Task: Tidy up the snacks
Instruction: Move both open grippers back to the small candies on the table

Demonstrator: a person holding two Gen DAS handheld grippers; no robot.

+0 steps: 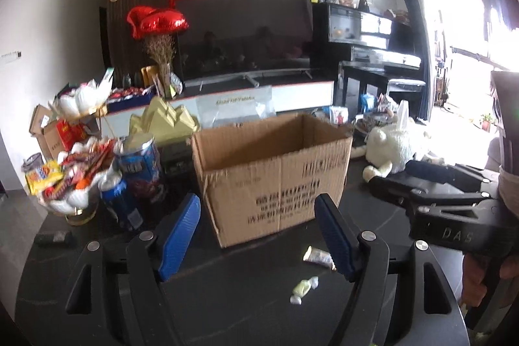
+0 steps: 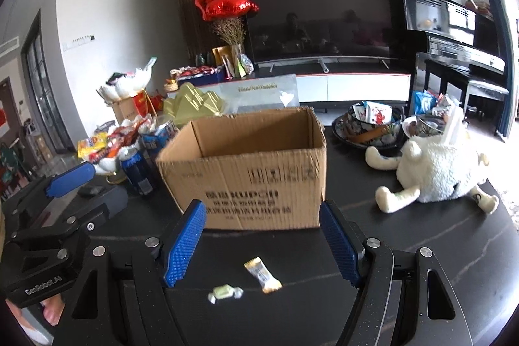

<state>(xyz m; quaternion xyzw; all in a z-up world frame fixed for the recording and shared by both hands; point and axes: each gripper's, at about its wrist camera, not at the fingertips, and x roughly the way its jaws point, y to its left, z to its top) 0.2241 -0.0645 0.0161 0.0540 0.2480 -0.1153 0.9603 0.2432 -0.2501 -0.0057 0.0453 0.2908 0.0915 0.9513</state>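
The right gripper (image 2: pixel 262 245) had its ridged blue fingers (image 2: pixel 185 245) spread wide and empty, with a pale green candy (image 2: pixel 223 292) and a gold-wrapped candy (image 2: pixel 262 275) lying on the table just below the gap, toward 6 o'clock. The left gripper (image 1: pixel 258 237) was equally spread and empty, both candies toward 5 o'clock. At 12 o'clock stood an open corrugated cardboard box (image 2: pixel 249 174) on the glossy dark table (image 2: pixel 421 248), a fluffy white plush toy (image 2: pixel 438 171) at 2 o'clock.
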